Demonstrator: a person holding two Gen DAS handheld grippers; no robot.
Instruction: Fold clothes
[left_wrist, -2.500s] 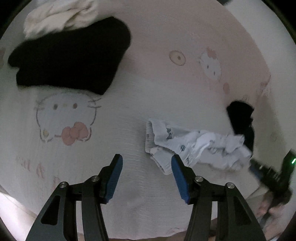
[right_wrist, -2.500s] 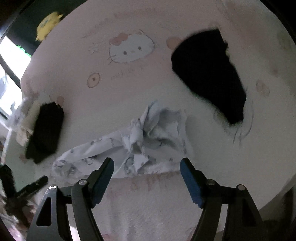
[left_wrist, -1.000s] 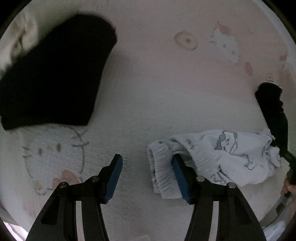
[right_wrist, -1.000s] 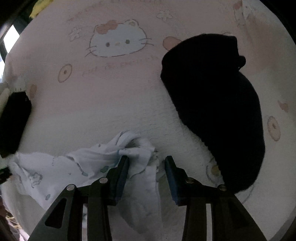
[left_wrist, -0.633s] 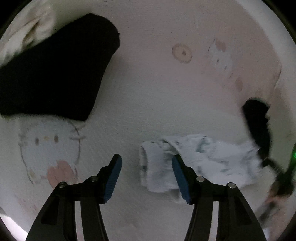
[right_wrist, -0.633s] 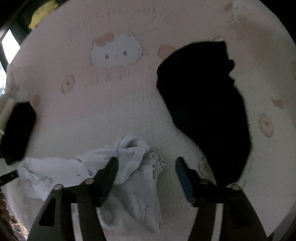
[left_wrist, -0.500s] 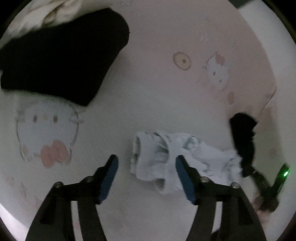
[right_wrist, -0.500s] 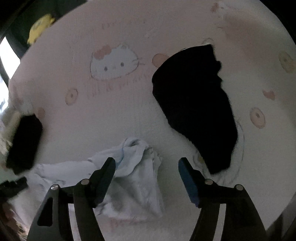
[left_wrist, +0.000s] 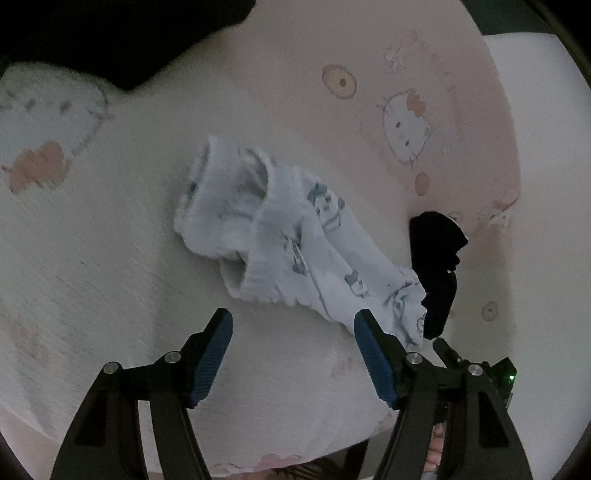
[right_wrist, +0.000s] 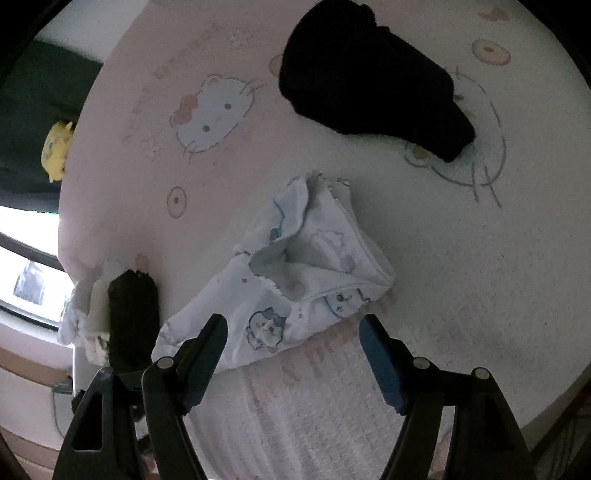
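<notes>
both of my grippers are spread and holding nothing: the left gripper (left_wrist: 291, 328) hangs over bare blanket with its blue pads apart, and the right gripper (right_wrist: 291, 332) stands just as wide, its pads off the cloth.

the thing to fold is the small white printed garment (left_wrist: 280, 236), a child's pair of briefs or shorts by the look of the ribbed waistband and the little cartoon animals on it. it lies crumpled in the middle of the pink cat-print blanket (left_wrist: 443, 122), bunched, with the waistband end gaping open and the far end trailing toward the small black folded cloth (left_wrist: 437, 266) at the blanket's edge, touching or nearly touching it. from my right side the same garment (right_wrist: 295, 280) sits just ahead of my pads, one flap turned up and over. the large black garment (right_wrist: 369, 77) lies well apart from it, farther up the blanket.

i judge it very light, thin and limp: it will sag from any pinch, keep no shape and drag along the fuzzy blanket rather than slide. nothing fragile here. the best holds look like the thicker elastic waistband, one corner for each gripper, so i can pull it taut and flat before folding. a pinch in the loose middle would only gather more wrinkles.
</notes>
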